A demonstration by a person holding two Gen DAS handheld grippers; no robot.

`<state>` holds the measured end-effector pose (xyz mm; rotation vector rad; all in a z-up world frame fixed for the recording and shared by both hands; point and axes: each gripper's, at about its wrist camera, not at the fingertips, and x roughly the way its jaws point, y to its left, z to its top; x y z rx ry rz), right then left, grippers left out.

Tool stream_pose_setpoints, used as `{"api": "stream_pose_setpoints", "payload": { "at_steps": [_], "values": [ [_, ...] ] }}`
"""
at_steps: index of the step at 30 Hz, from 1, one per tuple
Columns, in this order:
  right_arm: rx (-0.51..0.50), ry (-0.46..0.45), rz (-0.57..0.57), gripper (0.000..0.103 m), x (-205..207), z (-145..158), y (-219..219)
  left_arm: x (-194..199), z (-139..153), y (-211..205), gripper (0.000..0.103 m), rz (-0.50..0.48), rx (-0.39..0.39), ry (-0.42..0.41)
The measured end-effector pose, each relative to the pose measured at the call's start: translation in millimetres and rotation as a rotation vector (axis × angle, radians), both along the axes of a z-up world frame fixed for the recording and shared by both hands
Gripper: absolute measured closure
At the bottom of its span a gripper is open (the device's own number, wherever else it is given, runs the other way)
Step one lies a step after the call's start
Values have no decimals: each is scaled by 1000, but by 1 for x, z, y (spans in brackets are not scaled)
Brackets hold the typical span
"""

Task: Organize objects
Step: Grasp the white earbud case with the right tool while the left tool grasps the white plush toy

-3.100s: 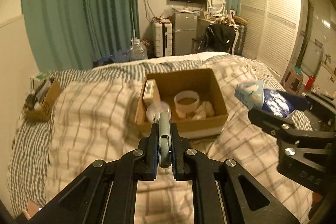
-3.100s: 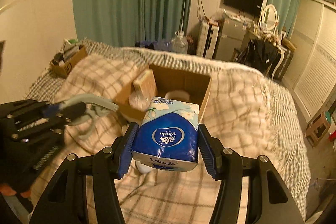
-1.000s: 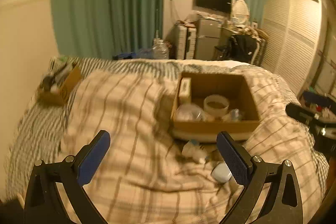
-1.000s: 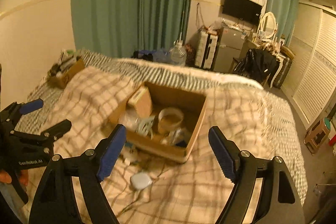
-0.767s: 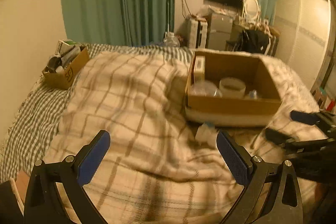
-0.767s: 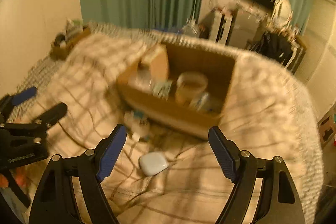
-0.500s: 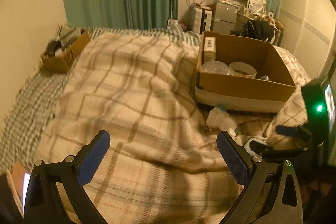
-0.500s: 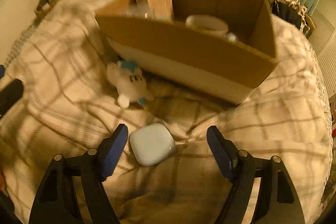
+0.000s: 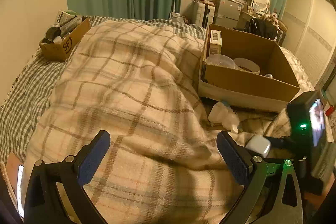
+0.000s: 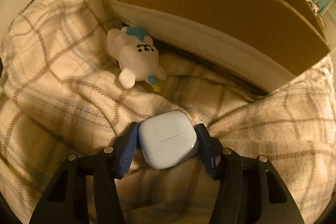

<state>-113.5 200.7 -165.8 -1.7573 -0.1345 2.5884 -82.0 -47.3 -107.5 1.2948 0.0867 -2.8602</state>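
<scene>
A cardboard box (image 10: 210,5) is set on the blanket (image 10: 63,81). A plush toy (image 10: 136,56) is laid just before its near wall, and a small case (image 10: 168,138) is placed nearer, right of the toy.

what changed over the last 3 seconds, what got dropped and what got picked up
The right gripper let go of the blue tissue pack, came down in front of the cardboard box and closed on the pale blue case on the blanket. The left gripper released its clip-like item and now hangs open. The plush toy stayed beside the box.
</scene>
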Motion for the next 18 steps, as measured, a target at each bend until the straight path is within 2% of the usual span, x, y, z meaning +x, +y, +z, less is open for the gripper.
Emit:
{"api": "stream_pose_setpoints", "payload": {
  "at_steps": [4,8,13,18],
  "values": [
    [-27,107,-39,48,21,34,15,0,4,7,0,-1,-29,3],
    [8,205,-81,48,37,72,39,-5,15,29,0,-56,-16,13],
    [28,237,-106,48,30,96,69,-28,9,73,0,-123,-2,-18],
    [16,224,-126,48,23,91,80,-54,-25,104,0,-111,-42,-89]
  ]
}}
